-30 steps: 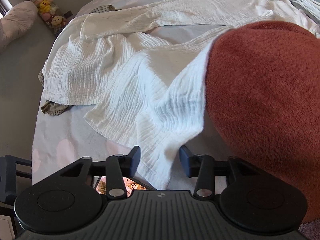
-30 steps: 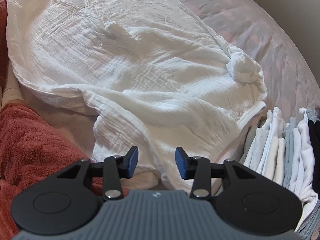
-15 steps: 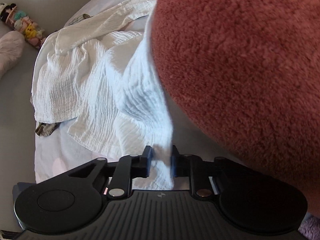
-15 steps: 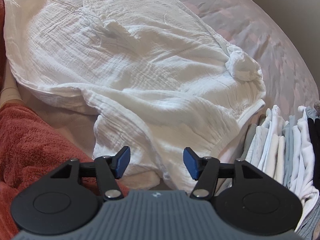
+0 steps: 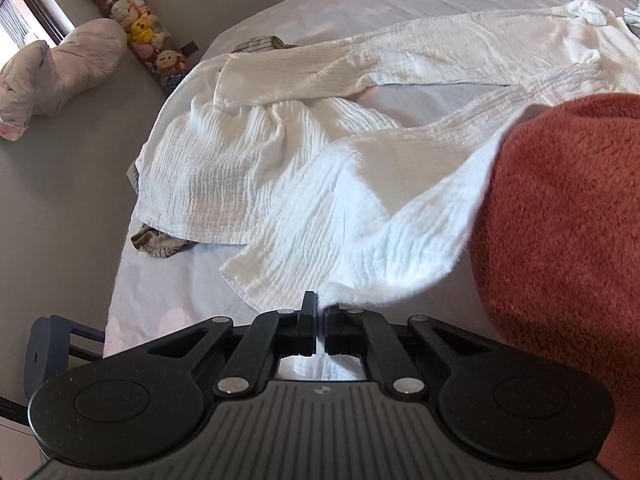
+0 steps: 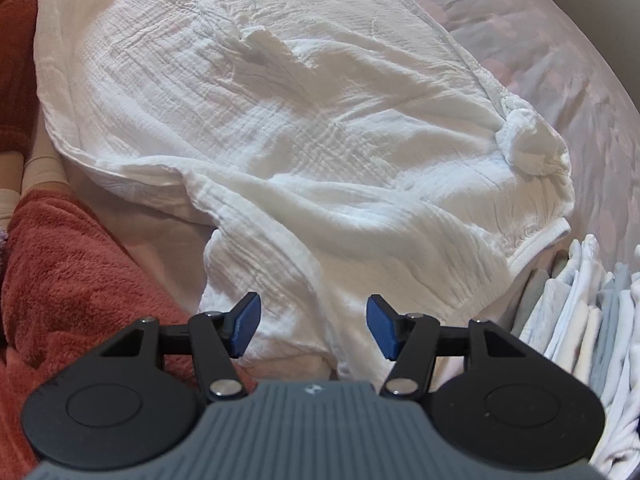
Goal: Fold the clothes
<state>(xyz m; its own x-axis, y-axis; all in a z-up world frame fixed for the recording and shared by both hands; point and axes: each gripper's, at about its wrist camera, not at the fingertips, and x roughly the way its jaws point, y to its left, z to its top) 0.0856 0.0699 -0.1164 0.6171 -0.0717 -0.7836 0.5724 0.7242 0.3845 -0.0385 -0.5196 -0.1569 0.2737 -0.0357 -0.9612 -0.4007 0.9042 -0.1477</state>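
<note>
Left wrist view. The left gripper (image 5: pixel 319 320) is closed on a near corner of the white garment (image 5: pixel 320 184), with the two jaws drawn together and a tuft of crinkled fabric pinched between them. The corner is raised off the bed sheet (image 5: pixel 168 300), and the cloth rises from the jaws toward the right, so the hem is judged to be held as the leading edge of a fold. The rest of the garment is spread away from the gripper across the bed, one long part reaching to the far right. A rust-red fleece sleeve (image 5: pixel 560 220) fills the right side of the view and hides the garment there. A small grey-brown item (image 5: pixel 156 242) is partly covered by the garment's left edge. A row of plush toys (image 5: pixel 136 20) is seen at the far left, off the bed.

Right wrist view. The right gripper (image 6: pixel 314 326) is open, its blue pads (image 6: pixel 245 324) set well apart and holding nothing. It is positioned over the near edge of the white garment (image 6: pixel 300 140), which lies between and beyond the pads; this placement is judged to prepare a second grasp, so that the edge can be carried evenly by both grippers. A bunched knot of fabric (image 6: pixel 528 140) is seen at the garment's right edge. A stack of folded clothes (image 6: pixel 580 320) lies just beside the garment at the near right, probably the finished pile.
</note>
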